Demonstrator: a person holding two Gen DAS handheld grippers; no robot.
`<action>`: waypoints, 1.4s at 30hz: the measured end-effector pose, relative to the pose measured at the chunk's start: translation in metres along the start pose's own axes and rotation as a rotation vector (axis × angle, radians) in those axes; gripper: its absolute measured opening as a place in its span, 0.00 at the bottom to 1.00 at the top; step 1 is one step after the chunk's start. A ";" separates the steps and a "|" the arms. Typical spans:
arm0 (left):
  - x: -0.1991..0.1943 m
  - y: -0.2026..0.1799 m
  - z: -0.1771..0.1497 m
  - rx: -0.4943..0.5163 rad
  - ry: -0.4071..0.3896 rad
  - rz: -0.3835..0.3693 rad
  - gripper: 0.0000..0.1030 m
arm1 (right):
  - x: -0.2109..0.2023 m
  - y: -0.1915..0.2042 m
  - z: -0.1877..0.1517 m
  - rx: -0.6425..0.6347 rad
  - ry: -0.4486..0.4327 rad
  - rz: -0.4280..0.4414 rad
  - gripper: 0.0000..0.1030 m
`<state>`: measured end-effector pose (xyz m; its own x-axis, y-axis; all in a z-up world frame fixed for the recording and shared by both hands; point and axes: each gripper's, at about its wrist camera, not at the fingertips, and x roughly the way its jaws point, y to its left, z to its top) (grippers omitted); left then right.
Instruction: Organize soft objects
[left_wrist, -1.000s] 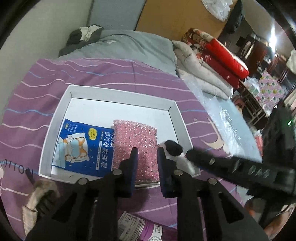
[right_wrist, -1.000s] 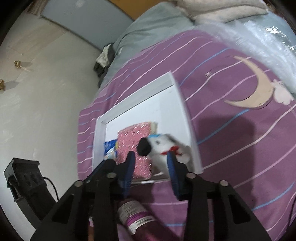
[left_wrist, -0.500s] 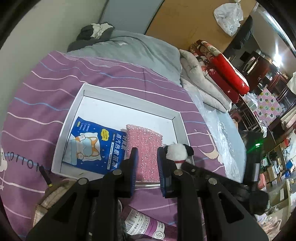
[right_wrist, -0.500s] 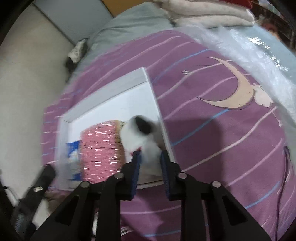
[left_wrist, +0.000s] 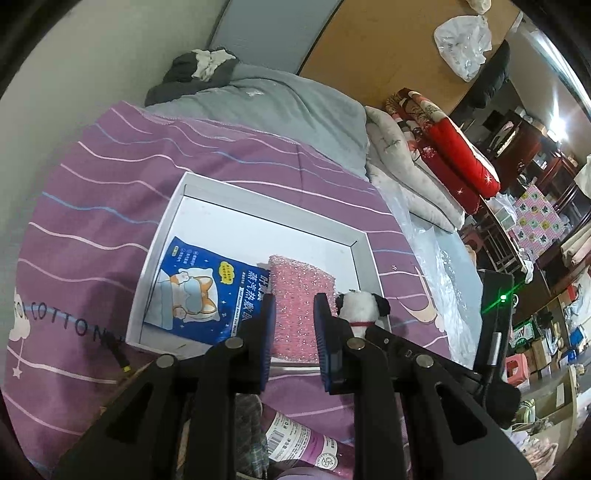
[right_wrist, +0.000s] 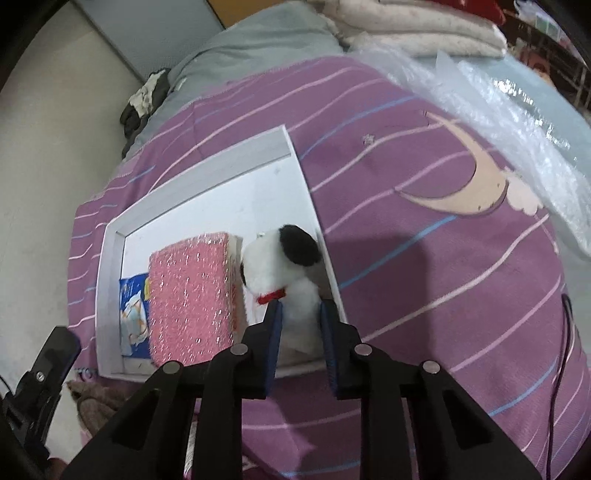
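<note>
Roughly centred on the purple bed (right_wrist: 424, 258), white tray (right_wrist: 207, 170) keeps soft items together. Pink sponge (right_wrist: 192, 291) mid-tray. Right tool (right_wrist: 299, 332) pinches plush dog (right_wrist: 280, 266) against the tray's right edge, presumably placing it. Left tool (left_wrist: 293, 325) narrowly parted, empty.

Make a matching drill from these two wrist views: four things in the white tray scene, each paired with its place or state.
Things:
1. plush dog
2. pink sponge
3. blue packet
4. left tool

Places or states:
A. lies flat at the tray's left end
B. holds nothing
C. gripped by the right tool
D. in the middle, between the other two items

Pairs: 1-C, 2-D, 3-A, 4-B
</note>
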<state>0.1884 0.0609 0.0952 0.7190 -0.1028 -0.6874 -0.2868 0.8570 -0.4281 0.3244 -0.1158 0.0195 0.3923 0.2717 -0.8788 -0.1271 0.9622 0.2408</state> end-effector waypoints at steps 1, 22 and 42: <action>-0.001 0.000 0.000 -0.001 -0.003 -0.001 0.21 | 0.001 0.001 0.000 -0.007 -0.008 0.002 0.19; -0.012 0.004 0.002 -0.002 -0.018 0.002 0.21 | -0.022 0.011 0.015 -0.015 -0.133 0.183 0.25; -0.020 0.011 0.002 0.007 0.008 -0.008 0.22 | -0.011 0.011 0.006 -0.026 -0.072 0.094 0.18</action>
<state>0.1728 0.0732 0.1056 0.7161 -0.1139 -0.6887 -0.2766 0.8595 -0.4297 0.3239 -0.1086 0.0344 0.4415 0.3624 -0.8208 -0.1894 0.9318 0.3095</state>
